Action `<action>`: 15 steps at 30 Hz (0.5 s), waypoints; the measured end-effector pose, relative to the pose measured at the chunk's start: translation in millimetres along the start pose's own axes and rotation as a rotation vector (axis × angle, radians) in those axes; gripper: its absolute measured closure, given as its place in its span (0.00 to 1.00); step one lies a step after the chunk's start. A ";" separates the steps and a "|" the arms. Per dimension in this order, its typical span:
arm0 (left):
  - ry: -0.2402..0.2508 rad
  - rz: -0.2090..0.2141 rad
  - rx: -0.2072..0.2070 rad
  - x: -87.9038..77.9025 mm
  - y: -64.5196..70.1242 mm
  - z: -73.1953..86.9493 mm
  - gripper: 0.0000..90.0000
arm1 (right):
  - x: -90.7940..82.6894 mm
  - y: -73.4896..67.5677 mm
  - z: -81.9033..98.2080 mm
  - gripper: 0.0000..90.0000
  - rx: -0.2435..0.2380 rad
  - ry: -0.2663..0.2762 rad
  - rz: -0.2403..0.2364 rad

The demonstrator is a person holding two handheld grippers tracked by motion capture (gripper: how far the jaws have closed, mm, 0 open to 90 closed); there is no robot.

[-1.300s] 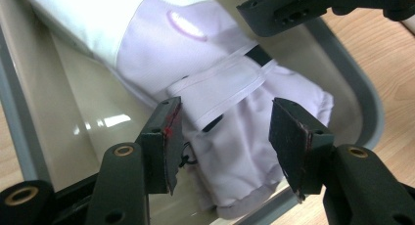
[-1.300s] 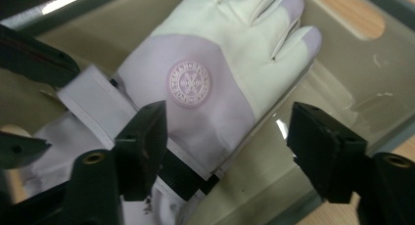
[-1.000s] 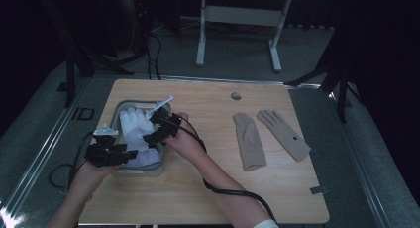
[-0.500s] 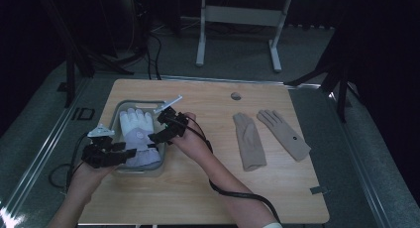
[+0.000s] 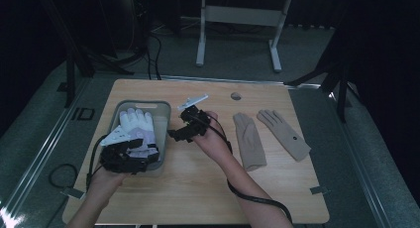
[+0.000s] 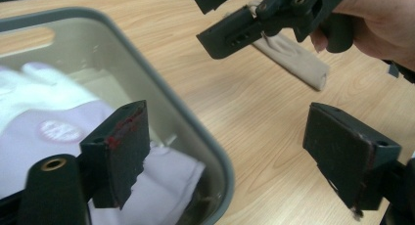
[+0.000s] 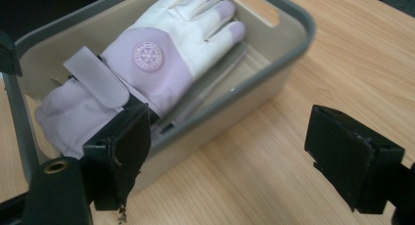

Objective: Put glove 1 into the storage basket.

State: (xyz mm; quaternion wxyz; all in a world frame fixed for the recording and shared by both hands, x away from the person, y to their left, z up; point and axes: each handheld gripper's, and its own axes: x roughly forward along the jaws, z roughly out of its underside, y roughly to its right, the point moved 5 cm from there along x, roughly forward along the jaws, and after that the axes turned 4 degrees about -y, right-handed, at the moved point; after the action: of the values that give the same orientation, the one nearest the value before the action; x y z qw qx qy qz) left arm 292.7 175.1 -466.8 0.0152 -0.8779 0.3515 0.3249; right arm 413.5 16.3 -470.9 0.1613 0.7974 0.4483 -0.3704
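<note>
change: we see both tools pulled back from the white-lilac glove point(image 5: 136, 131) | left tool point(image 6: 235, 156) jaws just spread, released | right tool point(image 7: 230, 156) released | glove rests in grey bin point(image 5: 166, 124), left worktop | next: 2 beige gloves point(image 5: 270, 136), right

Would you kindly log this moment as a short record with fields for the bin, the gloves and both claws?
bin: grey plastic bin, left part of wooden table
in bin: white and lilac glove, round emblem on its back
on table: two beige gloves, flat, right of the bin
left claw: jaws just opened, nothing between them, over the bin's rim
right claw: open, empty, beside the bin
</note>
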 end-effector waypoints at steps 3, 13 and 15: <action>0.022 -0.004 0.020 4.2 5.7 -2.0 0.19 | -7.0 4.7 3.4 0.18 0.005 0.006 0.009; 0.067 0.041 0.119 28.1 36.3 -9.3 0.19 | -39.7 26.3 23.4 0.18 0.028 0.038 0.045; 0.066 0.053 0.135 33.5 41.7 -9.2 0.19 | -44.8 29.9 28.5 0.18 0.036 0.044 0.048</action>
State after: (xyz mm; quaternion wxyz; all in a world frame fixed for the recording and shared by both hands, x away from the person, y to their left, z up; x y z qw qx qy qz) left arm 289.9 121.0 -470.6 0.0540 -0.8753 0.3963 0.2718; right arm 411.2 -43.6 -459.4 0.1459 0.8186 0.4258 -0.3567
